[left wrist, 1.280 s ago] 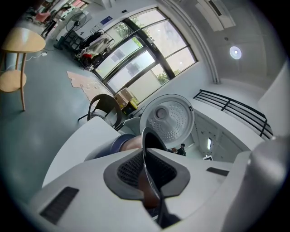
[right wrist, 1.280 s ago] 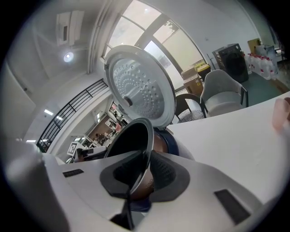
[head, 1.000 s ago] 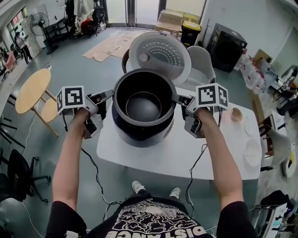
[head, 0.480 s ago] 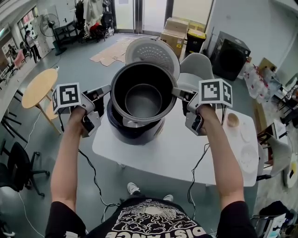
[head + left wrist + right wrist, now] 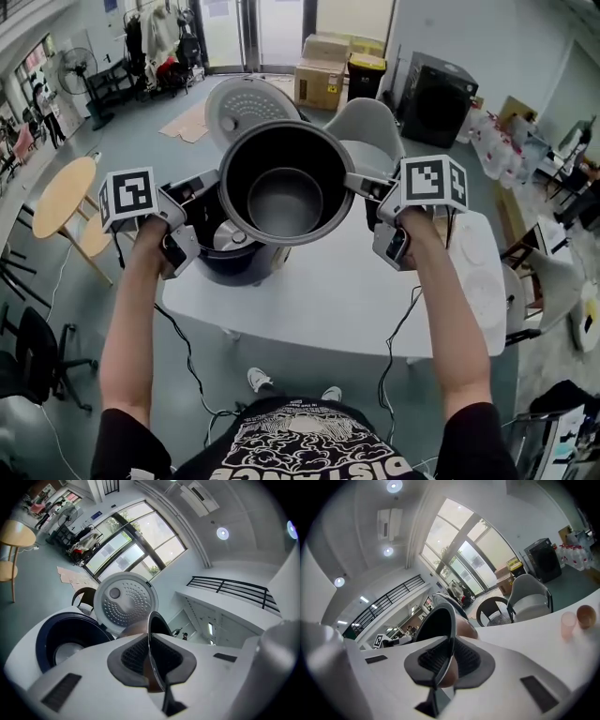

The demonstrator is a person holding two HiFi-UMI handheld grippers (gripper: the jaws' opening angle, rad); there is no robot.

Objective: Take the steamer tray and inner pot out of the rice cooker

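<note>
Bare table [image 5: 356,291] right of cooker [image 5: 234,264]

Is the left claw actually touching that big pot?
Touching. The left gripper view shows the left claw clamped on the thin rim of the pot.

The inner pot [image 5: 246,169], round, dark inside with a thin bright rim, hangs upright and mouth-up in the air, clear of the rice cooker [image 5: 234,267]. The left gripper [image 5: 216,180] and right gripper [image 5: 362,184] pinch its rim on opposite sides. The dark cooker sits on the white tabletop [image 5: 328,300] below and behind it, its perforated lid [image 5: 246,103] standing open and its cavity showing a silvery plate.
</note>
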